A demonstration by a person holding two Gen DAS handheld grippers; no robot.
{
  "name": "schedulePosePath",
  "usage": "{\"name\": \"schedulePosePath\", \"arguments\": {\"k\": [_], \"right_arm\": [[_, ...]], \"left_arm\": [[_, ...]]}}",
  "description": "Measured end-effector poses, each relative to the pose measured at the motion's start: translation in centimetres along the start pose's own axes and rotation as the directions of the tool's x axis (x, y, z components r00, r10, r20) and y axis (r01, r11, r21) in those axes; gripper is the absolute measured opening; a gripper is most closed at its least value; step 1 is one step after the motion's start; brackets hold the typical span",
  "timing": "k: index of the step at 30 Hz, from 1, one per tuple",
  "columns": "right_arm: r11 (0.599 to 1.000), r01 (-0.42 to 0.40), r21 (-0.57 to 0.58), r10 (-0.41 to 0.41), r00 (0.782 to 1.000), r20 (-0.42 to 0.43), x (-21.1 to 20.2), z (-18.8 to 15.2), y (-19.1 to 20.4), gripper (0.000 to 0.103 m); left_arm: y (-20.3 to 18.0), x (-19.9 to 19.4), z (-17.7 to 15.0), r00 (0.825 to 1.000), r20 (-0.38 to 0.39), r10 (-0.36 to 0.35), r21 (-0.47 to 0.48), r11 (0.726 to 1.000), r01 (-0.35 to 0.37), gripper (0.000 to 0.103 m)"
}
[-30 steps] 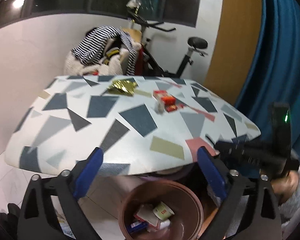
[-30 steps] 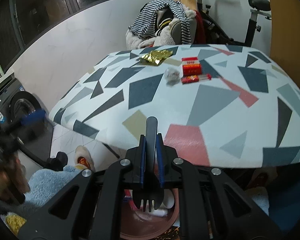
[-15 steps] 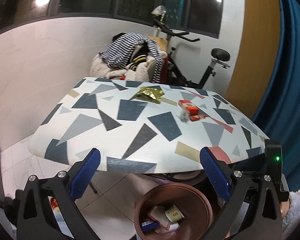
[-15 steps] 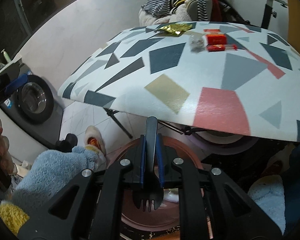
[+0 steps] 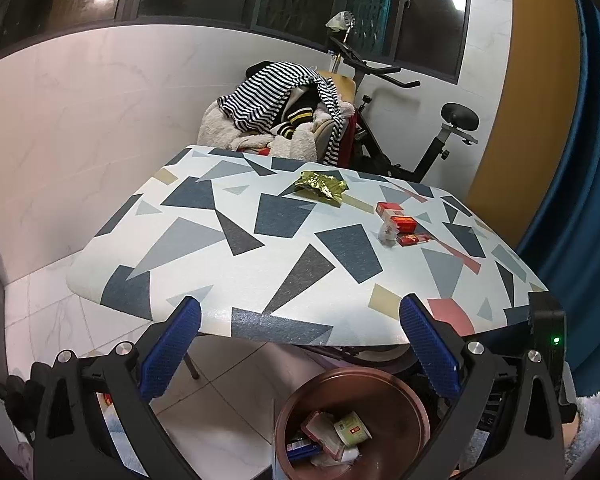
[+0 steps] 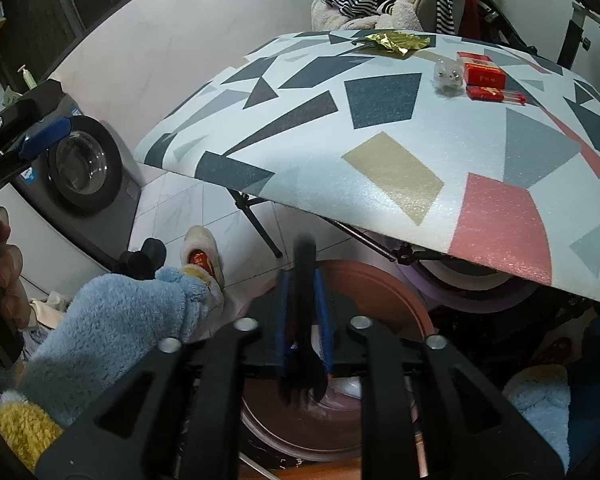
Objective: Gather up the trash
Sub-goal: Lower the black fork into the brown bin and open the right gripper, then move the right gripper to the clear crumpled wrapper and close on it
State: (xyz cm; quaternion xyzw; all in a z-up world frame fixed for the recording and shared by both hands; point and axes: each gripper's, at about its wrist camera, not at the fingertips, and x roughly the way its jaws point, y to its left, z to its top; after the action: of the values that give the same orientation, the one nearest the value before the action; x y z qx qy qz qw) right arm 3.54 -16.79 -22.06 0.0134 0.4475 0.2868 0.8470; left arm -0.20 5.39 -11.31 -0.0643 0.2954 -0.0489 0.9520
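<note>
My right gripper point(image 6: 303, 280) is shut on a black plastic fork point(image 6: 303, 344), blurred, held over the brown trash bin point(image 6: 380, 292) under the table's near edge. My left gripper point(image 5: 300, 312) is open and empty, in front of the table edge and above the same bin point(image 5: 396, 400), which holds several wrappers and a small cup. On the patterned table point(image 5: 284, 240) lie a gold foil wrapper point(image 5: 322, 185), a crumpled clear wrapper point(image 5: 388, 234) and red packets point(image 5: 400, 224). They also show in the right wrist view: foil point(image 6: 396, 42), clear wrapper point(image 6: 447, 75), red packets point(image 6: 483, 80).
An exercise bike point(image 5: 400, 136) and a chair piled with striped clothes point(image 5: 284, 112) stand behind the table. A blue curtain point(image 5: 580, 160) hangs at the right. A washing machine point(image 6: 84, 168) stands at the left; slippered feet point(image 6: 204, 256) on the tiled floor.
My right gripper has dropped below the table edge with the fork, closer over the bin. My left gripper has pulled back and up, staying open.
</note>
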Motion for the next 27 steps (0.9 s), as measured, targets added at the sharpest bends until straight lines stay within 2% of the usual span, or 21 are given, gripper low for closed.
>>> {"name": "schedulePosePath", "arguments": {"k": [1, 3, 4, 6, 14, 27], "right_arm": [[1.000, 0.006, -0.001, -0.006, 1.000, 0.008, -0.2, 0.0, 0.0, 0.044], [1.000, 0.019, 0.002, -0.019, 0.999, 0.043, -0.9, 0.1, -0.2, 0.072], [1.000, 0.024, 0.005, -0.024, 0.998, 0.052, -1.1, 0.1, -0.3, 0.076], [0.999, 0.041, 0.021, -0.043, 0.996, 0.078, -1.7, 0.3, -0.8, 0.094], [0.991, 0.118, 0.067, -0.126, 0.983, 0.131, -3.9, 1.8, -3.6, 0.097], [0.975, 0.181, 0.130, -0.197, 0.972, 0.129, -5.2, 2.3, -7.5, 0.097]], "left_arm": [[0.0, 0.0, 0.0, 1.000, -0.001, 0.001, -0.002, 1.000, -0.001, 0.097], [0.1, 0.0, -0.1, 1.000, -0.002, 0.005, -0.004, 1.000, -0.005, 0.097], [0.2, -0.1, -0.1, 1.000, -0.002, 0.007, -0.005, 1.000, -0.007, 0.097], [0.2, -0.1, -0.1, 1.000, -0.001, 0.013, -0.006, 1.000, -0.013, 0.097], [0.5, 0.1, -0.2, 1.000, -0.004, 0.020, -0.011, 1.000, -0.020, 0.097], [1.2, 1.0, -0.7, 0.999, -0.018, 0.036, -0.028, 0.999, -0.037, 0.097]]}}
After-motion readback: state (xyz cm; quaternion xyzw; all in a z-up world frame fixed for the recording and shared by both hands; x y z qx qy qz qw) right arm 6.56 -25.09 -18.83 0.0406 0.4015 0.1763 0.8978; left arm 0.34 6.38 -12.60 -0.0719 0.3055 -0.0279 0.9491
